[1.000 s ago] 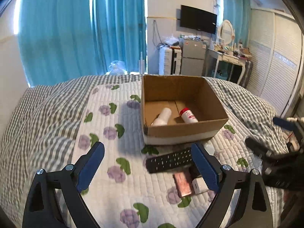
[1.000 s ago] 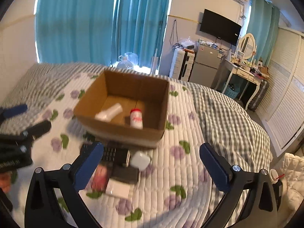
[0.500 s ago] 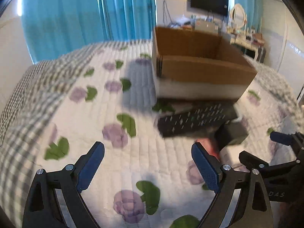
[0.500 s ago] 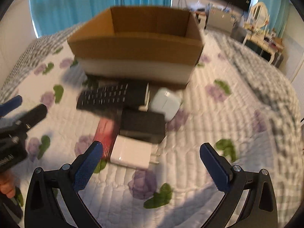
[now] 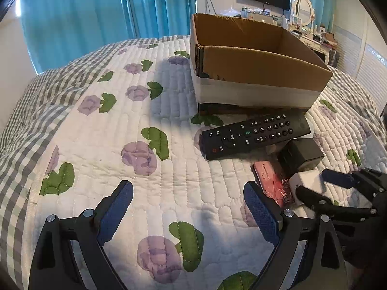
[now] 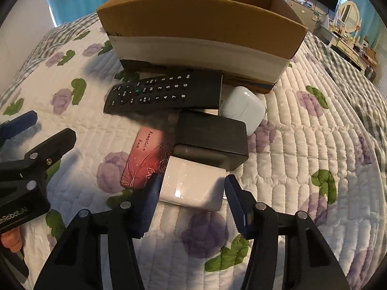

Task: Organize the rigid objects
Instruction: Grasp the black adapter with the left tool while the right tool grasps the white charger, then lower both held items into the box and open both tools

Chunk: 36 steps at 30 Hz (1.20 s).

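Note:
A cardboard box (image 6: 203, 19) stands on the quilt, also in the left wrist view (image 5: 254, 65). In front of it lie a black remote (image 6: 164, 91), a white earbud case (image 6: 241, 108), a black box (image 6: 210, 137), a pink card (image 6: 145, 159) and a white block (image 6: 193, 183). My right gripper (image 6: 192, 188) is partly closed, its fingers on either side of the white block. My left gripper (image 5: 188, 198) is open and empty over bare quilt, left of the pile. The remote (image 5: 254, 133) lies beyond it.
The floral quilt (image 5: 121, 145) covers the bed, with a grey checked blanket at its edges. Blue curtains (image 5: 96, 12), a TV and a dresser stand beyond the bed. The left gripper also shows at the left edge of the right wrist view (image 6: 36, 145).
Both grippers have come down close to the bed and towards the pile. The right gripper's fingers have narrowed around the white block. The left gripper has stayed open.

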Tool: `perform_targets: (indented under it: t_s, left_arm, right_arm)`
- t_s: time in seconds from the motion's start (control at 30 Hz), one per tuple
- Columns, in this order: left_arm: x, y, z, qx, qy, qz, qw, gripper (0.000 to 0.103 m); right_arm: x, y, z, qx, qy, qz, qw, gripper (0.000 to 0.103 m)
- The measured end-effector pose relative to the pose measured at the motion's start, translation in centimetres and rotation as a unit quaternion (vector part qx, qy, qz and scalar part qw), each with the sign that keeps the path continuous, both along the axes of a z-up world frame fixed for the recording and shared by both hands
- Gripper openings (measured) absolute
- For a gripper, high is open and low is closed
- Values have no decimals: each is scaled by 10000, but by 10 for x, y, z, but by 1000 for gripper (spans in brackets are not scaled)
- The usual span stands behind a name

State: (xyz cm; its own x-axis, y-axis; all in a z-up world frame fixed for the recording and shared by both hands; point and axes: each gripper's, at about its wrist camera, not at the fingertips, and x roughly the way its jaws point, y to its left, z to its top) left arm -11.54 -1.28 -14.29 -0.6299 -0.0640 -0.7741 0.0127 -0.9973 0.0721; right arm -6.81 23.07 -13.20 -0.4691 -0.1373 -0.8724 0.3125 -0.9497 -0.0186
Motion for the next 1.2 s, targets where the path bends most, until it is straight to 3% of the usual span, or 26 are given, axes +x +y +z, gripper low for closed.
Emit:
perform_targets:
  t_s: [0.13,0.23,0.47,0.77,0.87,1.03,1.1,1.13,1.17,1.2]
  left_arm:
    - [-2,6,2,-57,-40,-61,10000,94]
    - [-3,19,6,105,-139,-198,9997,94]
    - [-16,67,11,114,-180,-536,9983,94]
    - [-43,124,-9,456,-459,-522,9965,94]
    - [-49,135,-14,561,-517,-543,9956,94]
    - [-63,148,-26,395,-529,-377,9971,94]
    - [-66,151,-31,332,-542,-300,9975,92]
    - [-66,151,-34,317,-567,-288,9975,87]
    - [-67,151,-36,308,-615,-293,9972,75]
    - [-67,150,-38,273,-637,-281,9972,75]
  right_arm:
    - [10,10,18,63,306,-112,9994,53]
    - [13,22,35,57,518,-228,9984,53]
    - [-11,54,61,253,732,-323,9965,53]
    - [-51,92,72,595,938,5,9938,53]
    - [-56,105,69,440,941,-41,9946,53]
    - [-58,118,59,115,773,-144,9968,52]
    - [-59,123,61,-2,776,-205,9968,52]
    - [-58,123,61,-27,776,-220,9967,52]
    - [-57,123,60,-35,765,-223,9968,52]
    - [-57,123,59,-23,754,-222,9969,52]
